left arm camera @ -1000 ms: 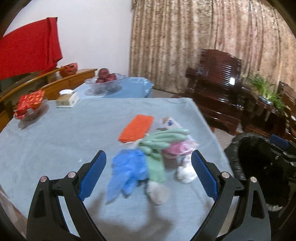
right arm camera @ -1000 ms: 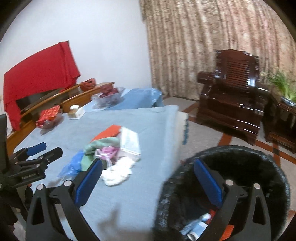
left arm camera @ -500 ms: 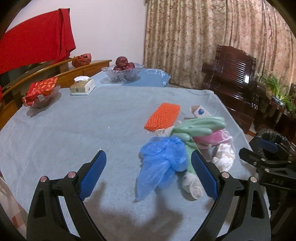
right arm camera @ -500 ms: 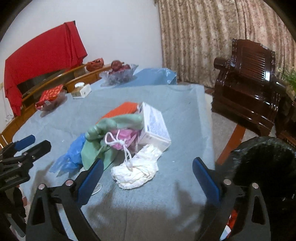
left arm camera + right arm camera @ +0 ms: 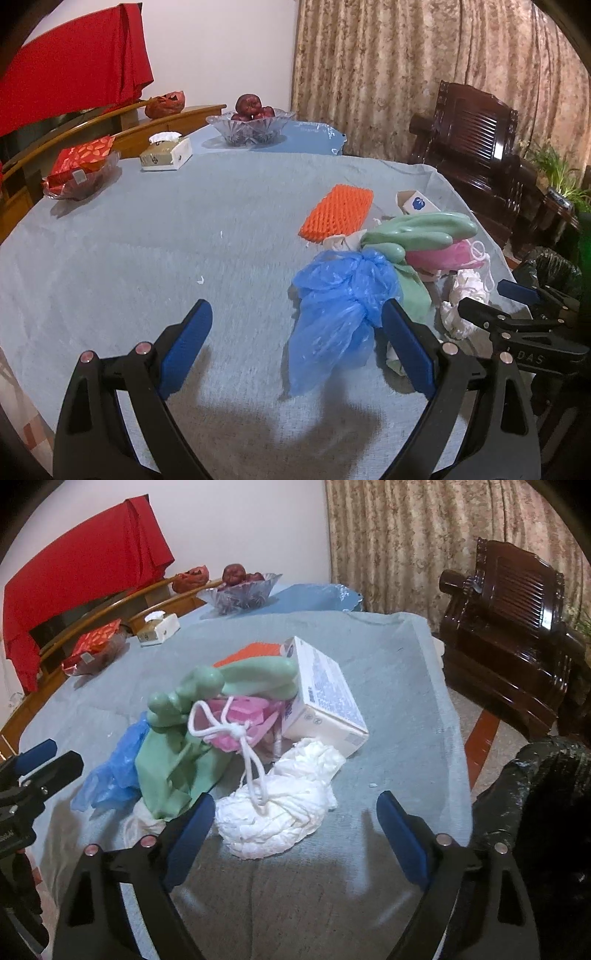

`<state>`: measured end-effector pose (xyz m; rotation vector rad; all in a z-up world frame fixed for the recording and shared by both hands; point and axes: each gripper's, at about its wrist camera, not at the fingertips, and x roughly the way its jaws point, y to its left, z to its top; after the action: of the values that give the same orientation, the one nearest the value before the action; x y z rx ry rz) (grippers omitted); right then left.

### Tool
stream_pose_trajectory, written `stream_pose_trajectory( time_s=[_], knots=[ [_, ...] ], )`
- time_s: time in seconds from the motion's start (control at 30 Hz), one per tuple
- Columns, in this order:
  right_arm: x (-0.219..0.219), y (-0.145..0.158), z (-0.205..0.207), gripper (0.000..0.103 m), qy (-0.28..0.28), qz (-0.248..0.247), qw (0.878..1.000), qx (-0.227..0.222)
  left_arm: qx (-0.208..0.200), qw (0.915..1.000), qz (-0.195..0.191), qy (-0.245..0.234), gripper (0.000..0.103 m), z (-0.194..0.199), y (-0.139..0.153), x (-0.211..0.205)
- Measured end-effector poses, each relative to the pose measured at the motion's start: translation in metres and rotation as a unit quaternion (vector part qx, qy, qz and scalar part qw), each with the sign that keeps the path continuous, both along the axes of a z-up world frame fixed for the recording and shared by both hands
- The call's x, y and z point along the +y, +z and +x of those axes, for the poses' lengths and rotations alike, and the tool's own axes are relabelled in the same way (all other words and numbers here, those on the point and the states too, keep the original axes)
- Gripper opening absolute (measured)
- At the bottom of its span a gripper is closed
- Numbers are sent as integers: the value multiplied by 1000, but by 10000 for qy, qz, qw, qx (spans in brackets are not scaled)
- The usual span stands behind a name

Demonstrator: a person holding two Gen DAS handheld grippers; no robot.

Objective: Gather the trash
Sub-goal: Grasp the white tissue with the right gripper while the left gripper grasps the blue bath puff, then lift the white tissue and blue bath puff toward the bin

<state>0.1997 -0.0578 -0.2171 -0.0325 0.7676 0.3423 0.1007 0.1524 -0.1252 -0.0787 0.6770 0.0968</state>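
Note:
A pile of trash lies on the grey-blue tablecloth [image 5: 147, 258]: a blue plastic bag [image 5: 332, 314], a green rubber glove [image 5: 417, 230], an orange foam net [image 5: 336, 212], a pink bag [image 5: 240, 720], a white crumpled wad [image 5: 280, 819] and a white carton [image 5: 321, 698]. My left gripper [image 5: 295, 350] is open and empty, the blue bag just beyond its right finger. My right gripper [image 5: 295, 834] is open and empty, the white wad between its fingertips. A black-lined trash bin [image 5: 546, 812] stands off the table's right edge.
At the table's far side stand a glass fruit bowl [image 5: 251, 125], a tissue box [image 5: 166, 155] and a dish with a red packet [image 5: 81, 170]. A dark wooden armchair [image 5: 476, 147] and a plant [image 5: 557, 173] are to the right, curtains behind.
Both grippers moved left and closer over the table. The right gripper left the bin and now frames the white wad. The pile has shifted right in the left view.

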Motion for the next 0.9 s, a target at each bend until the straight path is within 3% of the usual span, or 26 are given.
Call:
stream_pose_trajectory(
  time_s=[0.17,0.27,0.4,0.63,0.7,0.77,0.9],
  knots=[
    [6,-4,3,57,334,163,9991,197,65,9999,-53,-77,90,2,-6,-3],
    [8,-3,0,46,443,200,9986,188,112,9998,-46,-149,90,6,-9,-7],
    [2,0,-1,38,461,301,9983,211,212,9994,-125,-228,80,14,-17,-9],
    [-4,13,-9,37,454,279,9985,102,359,9986,-240,-298,70,32,-30,-9],
    [-5,16,-12,37,464,284,9985,72,424,9978,-359,-368,60,37,-34,-7],
    [-7,19,-14,37,478,270,9985,35,477,9967,-473,-446,37,39,-36,-7],
    [-6,26,-18,37,505,252,9984,-59,478,9955,-611,-551,14,38,-37,-11]
  ],
)
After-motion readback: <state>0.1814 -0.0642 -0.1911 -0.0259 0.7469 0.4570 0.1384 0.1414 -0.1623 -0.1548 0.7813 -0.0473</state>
